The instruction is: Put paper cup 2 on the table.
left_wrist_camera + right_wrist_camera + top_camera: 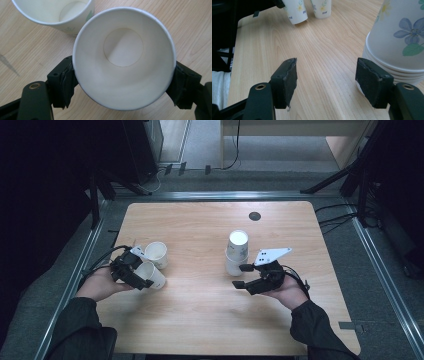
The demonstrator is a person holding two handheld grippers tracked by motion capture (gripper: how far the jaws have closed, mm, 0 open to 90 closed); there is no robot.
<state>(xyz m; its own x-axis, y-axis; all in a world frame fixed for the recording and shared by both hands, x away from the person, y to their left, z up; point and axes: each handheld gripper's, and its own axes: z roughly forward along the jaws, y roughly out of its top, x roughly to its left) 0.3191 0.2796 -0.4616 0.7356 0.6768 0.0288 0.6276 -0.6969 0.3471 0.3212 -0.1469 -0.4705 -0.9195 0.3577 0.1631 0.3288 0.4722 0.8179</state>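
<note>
Paper cups are the things in hand here, and they are sitting on the wooden table (pixel 210 310), which is taking up most of the high view. The biggest group is the stack of upturned cups (pixel 236 252) standing right of centre, bases up, with blue flowers and green leaves printed on the walls; the right gripper view is showing several nested rims at its foot (pixel 394 50).

On the left side of the table the held cup (pixel 151 276) is lying tilted on its side, its open mouth facing the near-left corner — the left gripper (pixel 131 276) is clamping it across the wall just below the rim, one black pad (pixel 65 83) pressing on each side, so these jaws are closed on the cup (pixel 123 57). Just beyond it, on the far side, the loose cup (pixel 156 254) is lying on its side as well, mouth towards the same gripper, very close to the held one; whether the two are touching cannot be told.

The right gripper (pixel 243 275) is resting in the person's right hand just near of the stack, jaws standing apart with nothing between them — one pad (pixel 372 82) is sitting right beside the lowest rims of the stack, the other is hanging over bare wood.

A small dark round disc (pixel 255 216) is sitting in the tabletop near the far edge.
</note>
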